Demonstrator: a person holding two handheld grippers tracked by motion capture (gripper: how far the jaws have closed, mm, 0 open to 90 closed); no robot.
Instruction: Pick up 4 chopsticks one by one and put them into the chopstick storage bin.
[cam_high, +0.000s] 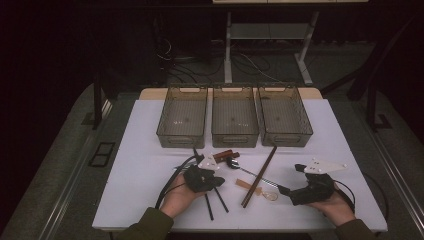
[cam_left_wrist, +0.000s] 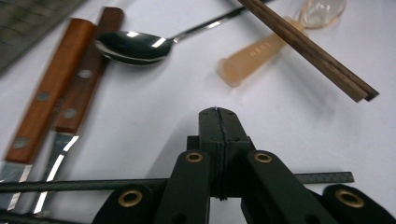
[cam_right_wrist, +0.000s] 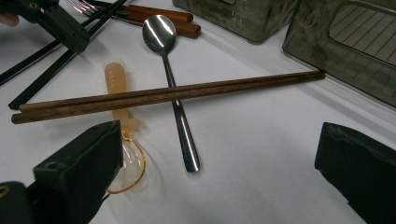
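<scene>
Mixed cutlery lies on the white table. My left gripper is shut with nothing between its pads, low over the table; a black chopstick runs crosswise under it. Ahead of it lie a metal spoon, two wooden-handled pieces, an amber plastic spoon and a pair of wooden chopsticks. My right gripper stands wide open around the metal spoon's handle end, touching nothing. The wooden chopsticks cross over both spoons. In the high view the left gripper is left of the right gripper.
Three see-through bins stand in a row at the back: left, middle, right. Black chopsticks lie near the front edge beside the left hand. The bins' walls rise close on the right gripper's far right.
</scene>
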